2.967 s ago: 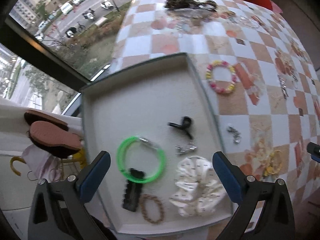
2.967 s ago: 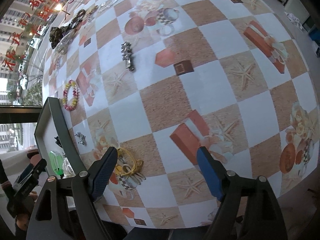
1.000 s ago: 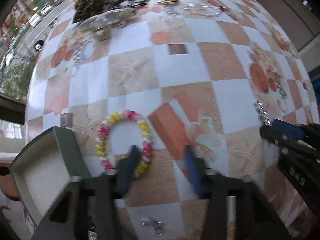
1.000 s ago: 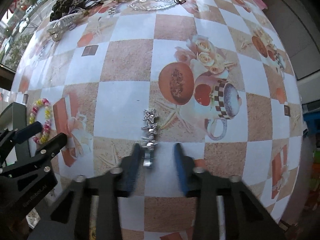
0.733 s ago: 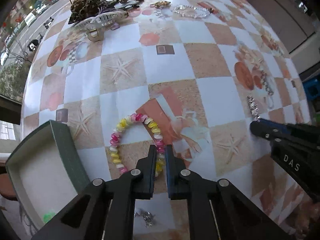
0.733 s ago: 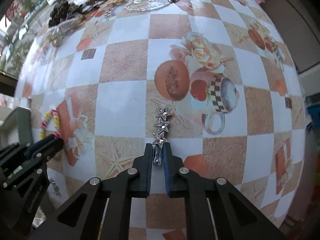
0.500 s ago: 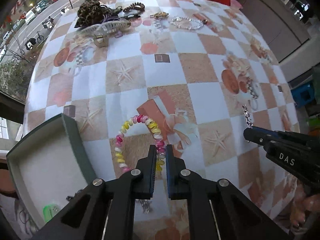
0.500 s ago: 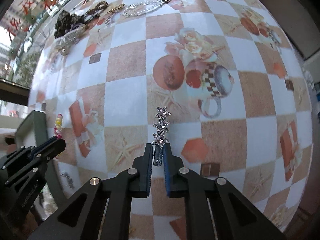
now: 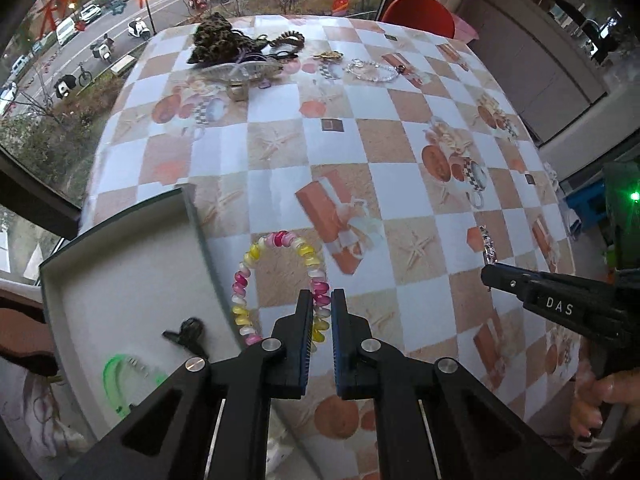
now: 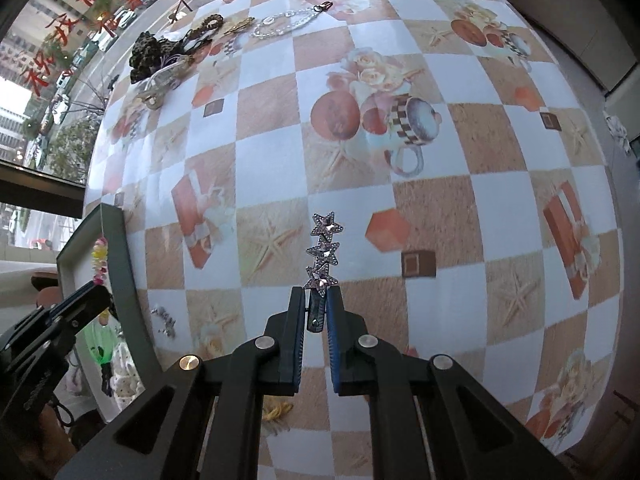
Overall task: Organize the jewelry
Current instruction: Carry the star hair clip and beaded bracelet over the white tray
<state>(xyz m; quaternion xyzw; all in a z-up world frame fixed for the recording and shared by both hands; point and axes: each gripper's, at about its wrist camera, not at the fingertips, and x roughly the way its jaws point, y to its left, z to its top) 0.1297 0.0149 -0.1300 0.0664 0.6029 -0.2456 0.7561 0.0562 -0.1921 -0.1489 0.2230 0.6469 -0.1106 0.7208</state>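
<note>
Gripping a pink-and-yellow coil bracelet (image 9: 280, 280) in its closed jaws, the left gripper (image 9: 321, 308) holds it above the table (image 9: 360, 140), just beside the grey tray (image 9: 120, 280). The right gripper (image 10: 318, 308), jaws likewise pinched shut, carries a star hair clip (image 10: 322, 256) by its metal tail. The bracelet looks light, springy and apt to swing, best pinched across one coil; the clip looks stiff, its stones likely fragile, so the plain end suits the hold. More pieces lie at the table's far edge.
</note>
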